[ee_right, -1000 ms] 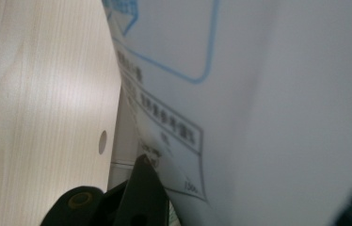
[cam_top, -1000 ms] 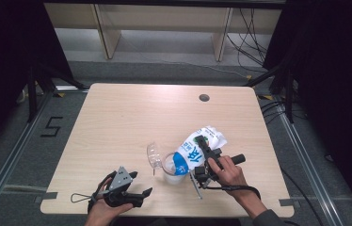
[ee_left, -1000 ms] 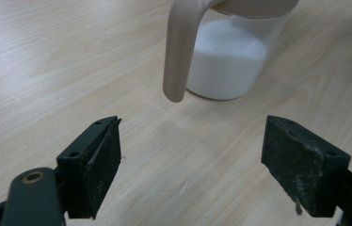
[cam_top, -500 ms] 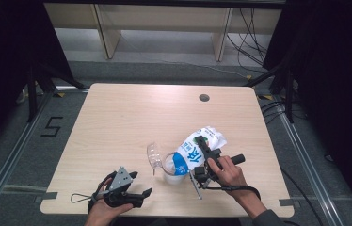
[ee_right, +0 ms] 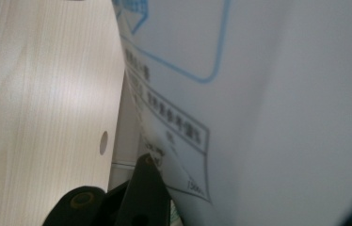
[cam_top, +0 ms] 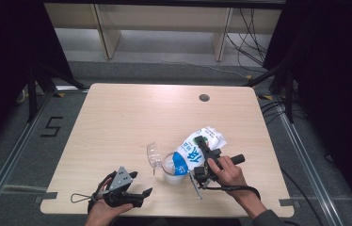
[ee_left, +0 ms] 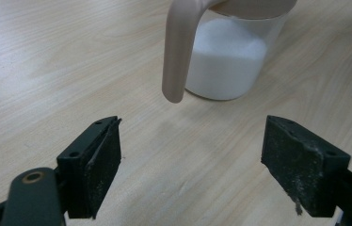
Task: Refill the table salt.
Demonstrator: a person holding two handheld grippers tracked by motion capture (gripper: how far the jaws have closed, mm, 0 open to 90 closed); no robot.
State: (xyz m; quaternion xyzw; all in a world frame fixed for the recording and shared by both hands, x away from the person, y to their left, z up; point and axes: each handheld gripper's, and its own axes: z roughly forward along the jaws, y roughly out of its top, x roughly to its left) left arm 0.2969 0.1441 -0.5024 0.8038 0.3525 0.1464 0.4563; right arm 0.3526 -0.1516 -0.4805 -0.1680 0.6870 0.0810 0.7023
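At the bottom left of the high view the left gripper [cam_top: 139, 193] rests low on the light wooden table [cam_top: 117, 122], jaws spread and empty. Just right of centre, a clear plastic jug [cam_top: 167, 165] holds white powder. Above it, the right gripper [cam_top: 201, 157] clamps a tilted white-and-blue printed bag [cam_top: 196, 148], mouth down.

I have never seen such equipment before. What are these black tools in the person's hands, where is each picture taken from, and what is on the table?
A person holds a two-jaw gripper in each hand. The high view looks down on a wooden table from above; each gripper view comes from a camera riding on that gripper. The right gripper is shut on a white and blue bag, tilted over a clear measuring cup that holds white powder. The left gripper rests near the table's front edge, jaws open and empty, facing the cup's handle.
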